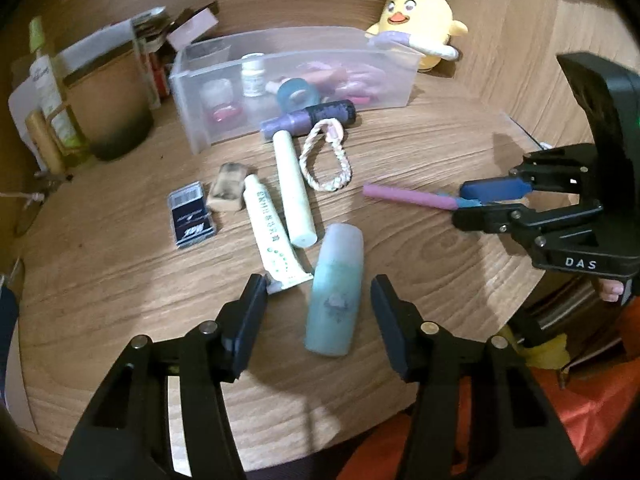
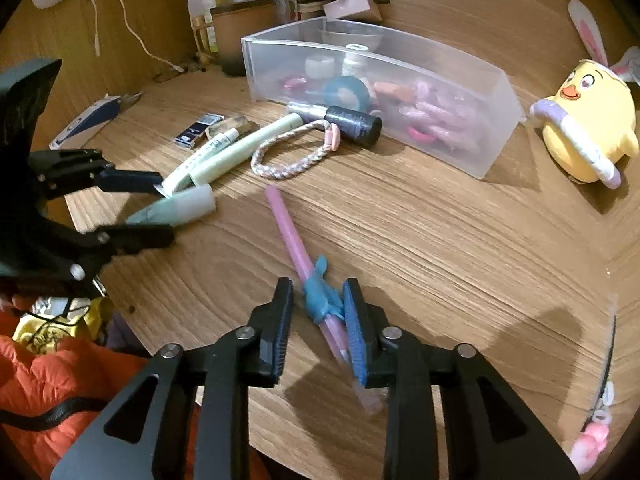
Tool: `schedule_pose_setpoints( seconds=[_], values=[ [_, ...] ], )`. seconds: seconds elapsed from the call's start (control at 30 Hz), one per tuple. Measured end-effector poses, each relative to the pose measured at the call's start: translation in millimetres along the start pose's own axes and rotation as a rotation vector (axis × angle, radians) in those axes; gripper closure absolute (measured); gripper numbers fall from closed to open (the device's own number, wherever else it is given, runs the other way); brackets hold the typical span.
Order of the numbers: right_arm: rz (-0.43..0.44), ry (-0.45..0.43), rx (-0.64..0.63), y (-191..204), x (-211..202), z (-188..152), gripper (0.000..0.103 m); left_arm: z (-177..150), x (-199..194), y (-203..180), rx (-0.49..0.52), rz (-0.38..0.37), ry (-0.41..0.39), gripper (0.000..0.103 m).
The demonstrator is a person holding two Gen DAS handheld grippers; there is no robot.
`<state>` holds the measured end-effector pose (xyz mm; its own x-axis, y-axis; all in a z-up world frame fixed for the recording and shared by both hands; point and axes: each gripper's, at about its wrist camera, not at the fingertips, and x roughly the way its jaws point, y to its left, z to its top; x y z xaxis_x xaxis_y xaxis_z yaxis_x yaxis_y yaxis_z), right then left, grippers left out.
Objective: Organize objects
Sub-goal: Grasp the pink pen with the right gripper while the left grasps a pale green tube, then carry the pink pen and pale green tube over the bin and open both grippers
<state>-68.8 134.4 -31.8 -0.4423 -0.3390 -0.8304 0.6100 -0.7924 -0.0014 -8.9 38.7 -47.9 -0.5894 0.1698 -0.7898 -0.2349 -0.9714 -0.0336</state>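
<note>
A teal bottle [image 1: 335, 292] lies on the wooden table between the open jaws of my left gripper [image 1: 319, 296]; it also shows in the right wrist view [image 2: 176, 208]. A pink pen with a blue dolphin clip [image 2: 304, 272] lies between the jaws of my right gripper [image 2: 318, 312], which stands open around it; its right pad touches the pen. In the left wrist view the right gripper [image 1: 476, 200] sits at the pen's [image 1: 408, 196] end. A clear plastic bin [image 1: 392, 92] holds small cosmetics.
On the table lie a white tube [image 1: 268, 232], a pale green stick [image 1: 292, 188], a braided loop [image 1: 324, 160], a purple bottle [image 1: 308, 120], a dark packet [image 1: 191, 216] and an eraser [image 1: 229, 188]. A yellow chick plush [image 2: 588, 120] stands right of the bin [image 2: 496, 128].
</note>
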Motion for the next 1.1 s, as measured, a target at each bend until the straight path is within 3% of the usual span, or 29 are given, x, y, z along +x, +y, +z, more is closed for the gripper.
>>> schedule_pose_setpoints(
  seconds=[0.17, 0.27, 0.3, 0.33, 0.6, 1.1],
  values=[
    [-0.005, -0.024, -0.007, 5.5, 4.0, 1.8, 0.075, 4.3, 5.8, -10.5, 0.035, 0.01, -0.028, 0.052],
    [-0.008, -0.028, 0.002, 4.2, 1.6, -1.6, 0.086, 4.2, 4.4, -13.1, 0.041, 0.005, -0.034, 0.072],
    [-0.006, -0.027, 0.008, 2.8, 0.7, -3.0, 0.088, 4.5, 4.2, -14.0, 0.042, 0.006, -0.033, 0.085],
    [-0.003, -0.029, 0.022, 0.9, -0.9, -4.4, 0.088, 4.5, 3.8, -13.4, 0.04, 0.002, -0.03, 0.089],
    [-0.032, -0.1, 0.087, -14.2, -21.3, 0.0, 0.091, 7.6, -1.9, -1.1, -0.03, -0.023, -0.042, 0.089],
    [-0.112, -0.28, 0.144, -47.5, -49.4, 56.1, 0.093, 68.7, -46.6, 41.5, -0.114, 0.043, -0.26, 0.089]
  ],
)
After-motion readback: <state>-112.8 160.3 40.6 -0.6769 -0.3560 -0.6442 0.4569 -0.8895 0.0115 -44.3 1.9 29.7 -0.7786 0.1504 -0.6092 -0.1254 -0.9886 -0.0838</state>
